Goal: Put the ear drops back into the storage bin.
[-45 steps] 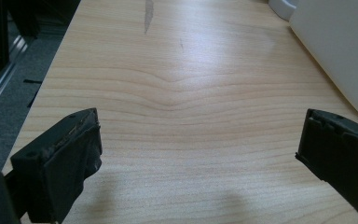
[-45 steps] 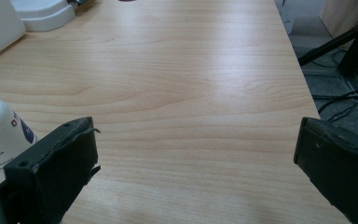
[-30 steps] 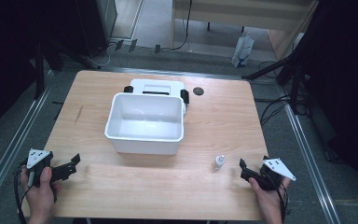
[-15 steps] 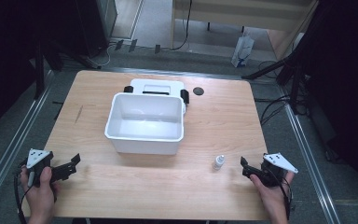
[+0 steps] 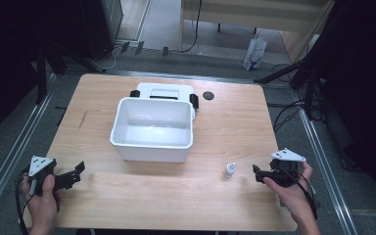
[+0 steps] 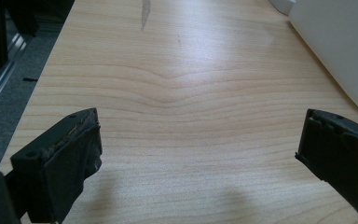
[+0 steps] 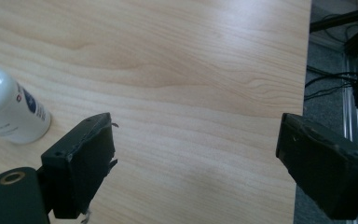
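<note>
The wooden tabletop (image 5: 235,132) carries everything, and a person's hands come in at its near edge, one at each corner. A white plastic tub (image 5: 152,128) sits well ahead of the left hand-held gripper (image 5: 71,175) and off to its right; in the left gripper view its white wall (image 6: 340,42) shows beyond the right jaw. Behind the tub, touching its far side, is a white device with black side clips (image 5: 164,91). The left hand-held gripper rests low over bare wood with its jaws spread wide and nothing between them. The right hand-held gripper (image 5: 258,174) is likewise spread wide and holds nothing. A small white bottle (image 5: 229,170) stands just beside its tips, to the left; the right gripper view shows it (image 7: 9,109) just outside the left jaw, apart from it. A small black disc (image 5: 207,95) lies far ahead.
</note>
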Demonstrator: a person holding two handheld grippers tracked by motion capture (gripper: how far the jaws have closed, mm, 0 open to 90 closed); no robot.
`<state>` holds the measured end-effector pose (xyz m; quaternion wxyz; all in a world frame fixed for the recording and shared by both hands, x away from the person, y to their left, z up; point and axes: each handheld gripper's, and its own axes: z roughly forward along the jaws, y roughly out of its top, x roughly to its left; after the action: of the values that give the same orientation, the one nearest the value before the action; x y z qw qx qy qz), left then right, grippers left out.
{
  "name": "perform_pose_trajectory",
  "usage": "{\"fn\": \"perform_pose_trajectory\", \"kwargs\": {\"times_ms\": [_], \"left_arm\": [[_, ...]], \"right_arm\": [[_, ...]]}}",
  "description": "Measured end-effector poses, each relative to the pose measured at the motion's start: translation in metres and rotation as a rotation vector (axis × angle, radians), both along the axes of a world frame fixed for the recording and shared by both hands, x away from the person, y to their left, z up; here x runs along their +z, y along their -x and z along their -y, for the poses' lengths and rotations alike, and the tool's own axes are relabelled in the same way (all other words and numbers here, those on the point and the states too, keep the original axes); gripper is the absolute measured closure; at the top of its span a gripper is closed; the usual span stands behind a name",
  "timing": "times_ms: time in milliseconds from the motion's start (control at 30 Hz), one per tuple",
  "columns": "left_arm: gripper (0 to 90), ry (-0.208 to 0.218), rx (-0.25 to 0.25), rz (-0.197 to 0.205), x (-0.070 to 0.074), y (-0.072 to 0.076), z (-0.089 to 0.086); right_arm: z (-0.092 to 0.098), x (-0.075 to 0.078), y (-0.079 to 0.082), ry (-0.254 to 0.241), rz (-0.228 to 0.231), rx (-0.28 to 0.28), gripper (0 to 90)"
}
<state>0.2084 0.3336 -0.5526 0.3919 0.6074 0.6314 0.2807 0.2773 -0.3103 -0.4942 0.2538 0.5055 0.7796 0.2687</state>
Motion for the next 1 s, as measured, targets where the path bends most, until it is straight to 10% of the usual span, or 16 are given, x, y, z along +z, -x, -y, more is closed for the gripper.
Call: {"fn": "perform_pose_trajectory", "kwargs": {"times_ms": [500,1000], "left_arm": [[0.4,0.005,-0.004,-0.007,0.000,-0.001,0.000],[0.4,0.010,-0.005,-0.009,0.000,-0.001,-0.001]], "right_arm": [[-0.031,0.030,-0.023,0.210,-0.240,0.170,12.5],[-0.052,0.045,-0.042,0.310,-0.462,0.305,15.5]]}}
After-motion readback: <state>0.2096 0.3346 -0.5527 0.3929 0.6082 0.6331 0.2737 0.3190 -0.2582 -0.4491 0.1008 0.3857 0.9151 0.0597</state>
